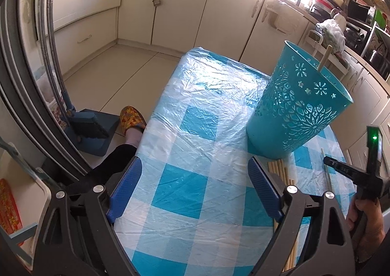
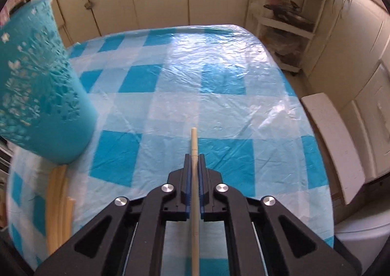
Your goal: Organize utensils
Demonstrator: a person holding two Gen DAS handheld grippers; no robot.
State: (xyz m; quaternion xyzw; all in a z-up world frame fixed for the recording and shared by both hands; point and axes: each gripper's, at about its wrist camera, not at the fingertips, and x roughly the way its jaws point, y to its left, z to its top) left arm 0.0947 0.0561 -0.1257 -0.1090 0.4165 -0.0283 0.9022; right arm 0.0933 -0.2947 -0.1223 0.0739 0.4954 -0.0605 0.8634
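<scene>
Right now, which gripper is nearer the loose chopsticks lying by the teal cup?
Left. The left gripper hangs open with the loose chopsticks beside its finger; the right gripper, shut on one chopstick, sits further off.

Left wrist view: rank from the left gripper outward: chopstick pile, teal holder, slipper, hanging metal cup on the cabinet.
1. chopstick pile: on the tablecloth, right beside the left gripper's right finger.
2. teal holder: standing just beyond the pile, on the right.
3. slipper: on the floor, left of the table.
4. hanging metal cup: on the far cabinet doors.
</scene>
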